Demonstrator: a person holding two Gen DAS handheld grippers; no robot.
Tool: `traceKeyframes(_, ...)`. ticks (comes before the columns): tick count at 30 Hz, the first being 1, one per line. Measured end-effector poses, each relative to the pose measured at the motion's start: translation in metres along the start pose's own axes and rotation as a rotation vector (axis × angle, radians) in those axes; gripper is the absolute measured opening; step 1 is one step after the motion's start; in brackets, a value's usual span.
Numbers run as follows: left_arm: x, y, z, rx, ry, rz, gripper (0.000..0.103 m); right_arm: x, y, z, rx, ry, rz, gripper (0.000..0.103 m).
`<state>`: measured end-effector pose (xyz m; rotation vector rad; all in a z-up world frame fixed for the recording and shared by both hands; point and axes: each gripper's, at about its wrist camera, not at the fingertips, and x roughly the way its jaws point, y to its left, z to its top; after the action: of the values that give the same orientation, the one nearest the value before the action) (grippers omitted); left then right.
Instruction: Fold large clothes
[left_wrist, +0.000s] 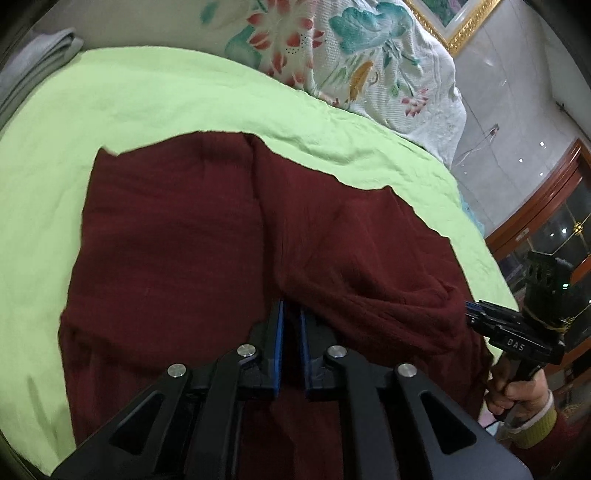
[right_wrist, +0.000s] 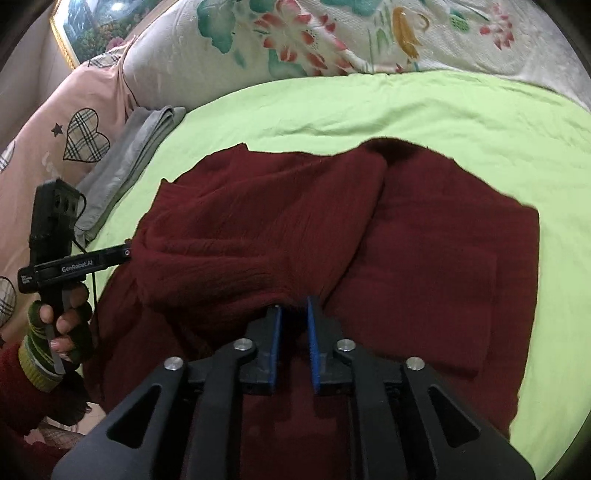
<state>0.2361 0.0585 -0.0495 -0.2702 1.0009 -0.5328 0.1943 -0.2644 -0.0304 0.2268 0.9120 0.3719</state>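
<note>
The left gripper (left_wrist: 291, 310) points down at the dark red garment (left_wrist: 207, 229), and its two blue-padded fingers (left_wrist: 277, 332) stand a little apart, with a narrow gap between them. The fingertips are at the edge of a fold of the cloth, and it cannot be told if any cloth is inside the gap. At 3 o'clock from it, in the left wrist view, the right gripper (left_wrist: 471, 308) touches the garment's side edge, and a hand (left_wrist: 517, 395) with a yellow-green cuff holds its handle.

In the right wrist view the right gripper (right_wrist: 295, 308) also has its fingers slightly spread, and the tips sit against a thick fold of the dark red garment (right_wrist: 424, 240). A bit of cloth seems to be between the tips, but a firm pinch cannot be told. At 9 o'clock the left gripper (right_wrist: 127, 253) meets the cloth's edge, held by a hand (right_wrist: 68, 332) in a green fingerless glove.

The garment lies in the middle of a light green sheet (right_wrist: 369, 110), partly folded, with one layer over another. At 10 o'clock a folded grey cloth (right_wrist: 129, 158) lies on the sheet's edge, beside a pink pillow (right_wrist: 74, 122) with checked hearts. At 12 o'clock a white quilt (right_wrist: 332, 37) with flowers borders the sheet
</note>
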Motion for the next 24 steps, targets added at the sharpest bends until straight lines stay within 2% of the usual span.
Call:
traceKeyframes(2, -0.01, 0.006, -0.009, -0.024, 0.011, -0.028, 0.02, -0.006, -0.003, -0.007, 0.026, 0.009, 0.009, 0.026)
traceKeyframes(4, -0.018, 0.011, -0.013, -0.061, 0.019, -0.056, 0.038, -0.011, -0.006, -0.012, 0.046, 0.019, 0.013, 0.032)
traceKeyframes(6, -0.025, 0.017, -0.014, -0.105, 0.023, -0.101, 0.044, -0.02, -0.01, -0.018, 0.076, 0.011, 0.025, 0.035)
traceKeyframes(9, -0.026, 0.024, -0.01, -0.167, 0.037, -0.163, 0.053, -0.033, -0.022, -0.021, 0.187, -0.033, 0.106, 0.036)
traceKeyframes(11, -0.019, 0.026, -0.005, -0.217, 0.046, -0.208, 0.054, -0.032, -0.034, -0.018, 0.278, -0.063, 0.184, 0.038)
traceKeyframes(14, 0.001, 0.024, 0.005, -0.258, 0.086, -0.241, 0.055, -0.017, -0.04, -0.01, 0.339, -0.061, 0.179, 0.038)
traceKeyframes(17, 0.023, 0.018, 0.01, -0.28, 0.152, -0.234, 0.055, 0.005, -0.039, -0.006, 0.376, -0.031, 0.201, 0.038)
traceKeyframes(20, 0.034, 0.007, 0.011, -0.247, 0.178, -0.227, 0.047, 0.026, -0.033, -0.006, 0.383, 0.017, 0.217, 0.037)
traceKeyframes(21, 0.035, 0.004, 0.011, -0.232, 0.18, -0.22, 0.029, 0.03, -0.032, -0.006, 0.386, 0.025, 0.22, 0.024)
traceKeyframes(22, 0.036, 0.001, 0.013, -0.217, 0.185, -0.232, 0.005, 0.033, -0.032, -0.005, 0.391, 0.029, 0.221, 0.011)
traceKeyframes(23, 0.035, -0.001, 0.014, -0.208, 0.178, -0.242, 0.008, 0.034, -0.032, -0.004, 0.399, 0.026, 0.225, 0.006)
traceKeyframes(24, 0.031, -0.003, 0.016, -0.197, 0.152, -0.25, 0.007, 0.031, -0.034, -0.002, 0.406, 0.007, 0.233, 0.006)
